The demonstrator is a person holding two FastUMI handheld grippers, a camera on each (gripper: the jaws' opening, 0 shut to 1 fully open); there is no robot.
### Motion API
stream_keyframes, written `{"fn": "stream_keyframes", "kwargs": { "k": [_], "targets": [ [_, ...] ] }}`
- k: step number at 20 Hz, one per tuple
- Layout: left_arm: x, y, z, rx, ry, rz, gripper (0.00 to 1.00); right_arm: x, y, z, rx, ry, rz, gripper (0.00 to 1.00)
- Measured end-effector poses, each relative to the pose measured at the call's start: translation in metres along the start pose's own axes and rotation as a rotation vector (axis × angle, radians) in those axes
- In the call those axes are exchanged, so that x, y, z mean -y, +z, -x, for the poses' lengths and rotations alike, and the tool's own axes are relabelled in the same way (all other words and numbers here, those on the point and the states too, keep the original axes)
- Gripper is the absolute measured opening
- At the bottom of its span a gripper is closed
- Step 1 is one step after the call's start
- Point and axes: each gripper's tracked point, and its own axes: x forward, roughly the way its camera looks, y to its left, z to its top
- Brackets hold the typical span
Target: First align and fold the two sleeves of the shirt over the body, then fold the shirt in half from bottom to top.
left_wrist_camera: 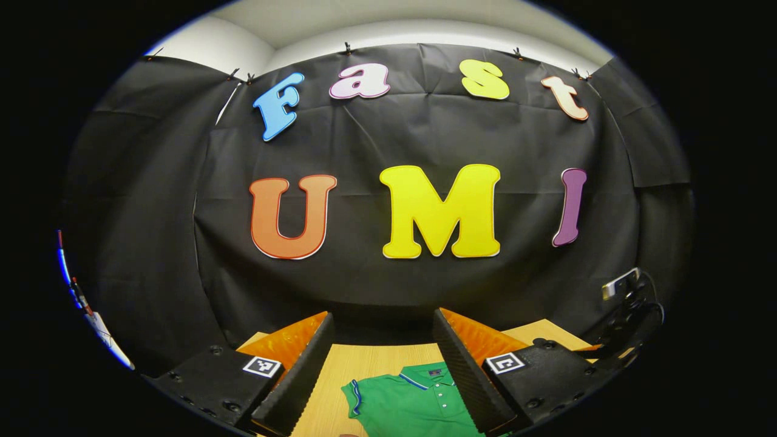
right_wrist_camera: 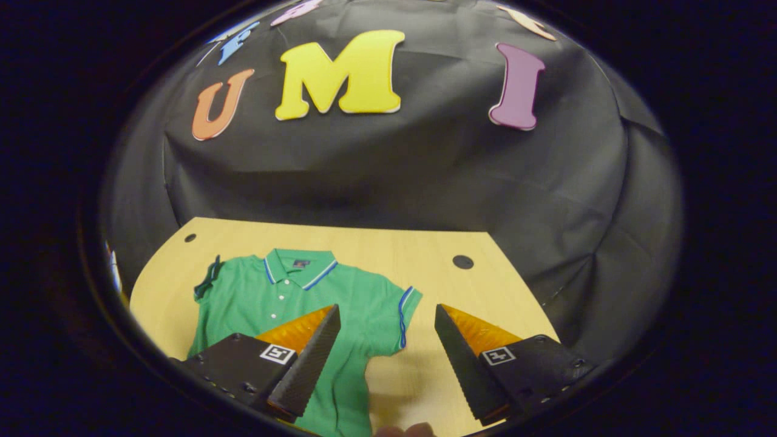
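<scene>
A green polo shirt with blue-striped collar and cuffs lies face up on the wooden table, collar toward the far wall, both short sleeves spread out. In the right gripper view my right gripper hangs open above the shirt's right sleeve, holding nothing. The other sleeve lies at the far left. In the left gripper view my left gripper is open and raised, and the shirt shows low between its fingers, collar and one sleeve in sight. The right gripper appears at that view's right edge.
The black cloth wall closes the table's far side. Two round holes sit in the tabletop near its back corners. Bare wood lies right of the shirt. A fingertip of a hand peeks in at the bottom edge.
</scene>
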Motion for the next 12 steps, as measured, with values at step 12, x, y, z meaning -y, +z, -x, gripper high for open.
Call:
{"fn": "stream_keyframes", "kwargs": {
  "k": [12],
  "targets": [
    [-0.014, -0.033, -0.017, -0.109, 0.082, -0.043, 1.0, 0.02, -0.074, -0.128, -0.235, 0.018, -0.048, 0.77]
  ]
}}
